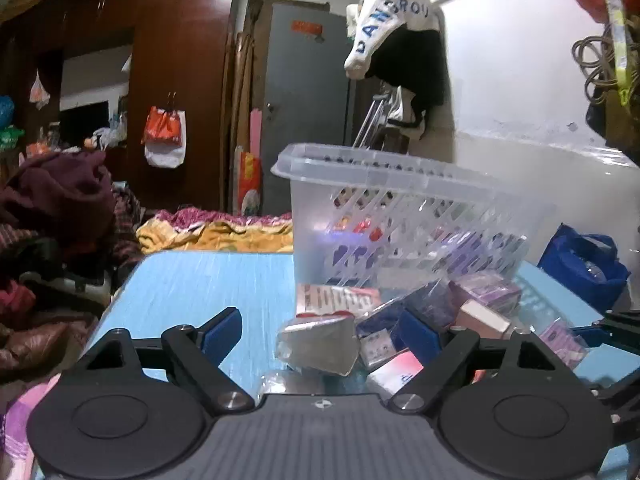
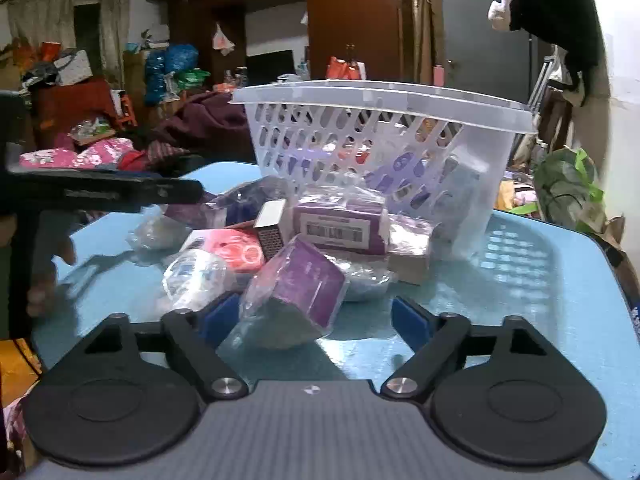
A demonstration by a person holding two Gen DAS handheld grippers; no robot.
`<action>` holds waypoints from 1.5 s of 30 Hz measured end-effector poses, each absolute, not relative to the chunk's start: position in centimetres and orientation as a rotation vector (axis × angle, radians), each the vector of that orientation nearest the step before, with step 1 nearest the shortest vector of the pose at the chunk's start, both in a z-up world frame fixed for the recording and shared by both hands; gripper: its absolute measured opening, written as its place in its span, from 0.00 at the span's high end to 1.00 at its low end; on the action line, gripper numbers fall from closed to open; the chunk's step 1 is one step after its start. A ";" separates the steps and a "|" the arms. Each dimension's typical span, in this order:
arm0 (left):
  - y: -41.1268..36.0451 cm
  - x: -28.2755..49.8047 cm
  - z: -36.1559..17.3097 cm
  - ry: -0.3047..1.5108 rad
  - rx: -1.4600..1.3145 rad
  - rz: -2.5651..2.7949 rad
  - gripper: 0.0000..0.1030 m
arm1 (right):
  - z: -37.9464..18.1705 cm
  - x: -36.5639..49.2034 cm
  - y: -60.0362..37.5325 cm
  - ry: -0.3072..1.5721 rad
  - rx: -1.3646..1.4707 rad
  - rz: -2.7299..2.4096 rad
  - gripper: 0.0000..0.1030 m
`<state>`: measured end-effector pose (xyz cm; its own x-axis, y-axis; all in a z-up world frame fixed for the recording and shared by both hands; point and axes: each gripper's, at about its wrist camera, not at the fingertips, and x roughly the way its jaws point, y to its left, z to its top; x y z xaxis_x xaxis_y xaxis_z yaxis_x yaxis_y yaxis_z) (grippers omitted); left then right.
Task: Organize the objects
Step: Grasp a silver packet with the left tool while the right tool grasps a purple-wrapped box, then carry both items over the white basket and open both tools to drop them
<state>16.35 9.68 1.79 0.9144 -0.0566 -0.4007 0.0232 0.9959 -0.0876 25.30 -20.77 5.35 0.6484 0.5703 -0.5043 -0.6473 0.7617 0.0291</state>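
A clear slotted plastic basket (image 1: 380, 168) (image 2: 380, 96) stands on the light blue table (image 1: 200, 280) (image 2: 520, 300) with several small packets inside. In front of it lies a pile of wrapped boxes. My left gripper (image 1: 320, 332) is open, low over the table, with a silver-wrapped packet (image 1: 320, 344) between its fingers but clear of both pads. My right gripper (image 2: 314, 316) is open too. A purple box in clear wrap (image 2: 298, 296) lies between its fingers; the wrap reaches the left pad (image 2: 220, 316), and the right pad stands apart. A barcoded purple box (image 2: 340, 230) lies behind.
A pink-red packet (image 2: 236, 250) and a clear bag (image 2: 196, 276) lie left of the purple box. A person's hand (image 2: 52, 264) holds the left gripper's handle at the table's left edge. A blue bag (image 1: 584, 264) sits right of the basket. Bedding and clothes surround the table.
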 end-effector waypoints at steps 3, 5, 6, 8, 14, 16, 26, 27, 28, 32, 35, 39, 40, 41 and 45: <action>10.0 16.6 1.4 0.433 -0.118 -0.053 0.30 | 5.4 25.4 -21.0 0.508 -0.147 0.724 0.32; 10.3 16.7 1.2 0.440 -0.135 -0.057 0.51 | 5.3 25.2 -21.2 0.497 -0.132 0.738 0.42; 10.5 16.6 1.2 0.436 -0.144 -0.058 0.51 | 5.3 25.2 -21.4 0.488 -0.122 0.739 0.42; 10.6 16.2 1.4 0.413 -0.150 -0.061 0.51 | 5.3 25.0 -21.5 0.467 -0.103 0.737 0.46; 10.8 14.4 1.9 0.300 -0.176 -0.086 0.52 | 5.3 24.1 -23.8 0.356 0.010 0.712 0.50; 11.0 13.8 2.0 0.265 -0.200 -0.100 0.52 | 5.4 23.6 -23.8 0.313 0.010 0.688 0.50; 11.4 11.6 1.1 0.121 -0.264 -0.164 0.52 | 5.7 22.8 -23.9 0.206 0.011 0.659 0.50; 11.6 11.4 1.1 0.108 -0.274 -0.159 0.52 | 5.7 22.8 -24.0 0.200 0.013 0.658 0.50; 11.7 11.3 1.0 0.096 -0.282 -0.159 0.52 | 5.7 22.8 -24.0 0.196 0.015 0.655 0.50; 12.0 10.8 1.0 0.049 -0.309 -0.169 0.52 | 5.7 22.8 -24.1 0.187 0.024 0.651 0.50; 12.3 10.8 1.4 0.030 -0.344 -0.202 0.52 | 6.6 23.3 -24.4 0.198 0.060 0.649 0.50; 11.2 11.7 5.3 -0.005 -0.343 -0.266 0.52 | 11.5 24.0 -23.5 0.096 0.015 0.607 0.50; 10.7 12.6 6.7 0.001 -0.349 -0.282 0.52 | 12.9 24.8 -22.9 0.087 -0.004 0.592 0.50; 10.3 13.8 8.3 0.007 -0.352 -0.296 0.52 | 14.2 25.9 -22.3 0.084 -0.029 0.569 0.50; 8.2 19.6 11.9 0.088 -0.341 -0.254 0.52 | 16.6 32.2 -20.4 0.185 -0.062 0.505 0.50</action>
<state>19.57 8.17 11.93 0.9644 -0.2610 -0.0423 0.2315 0.9109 -0.3416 32.16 -20.37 16.61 0.8591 0.4747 -0.1916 -0.4859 0.8739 -0.0137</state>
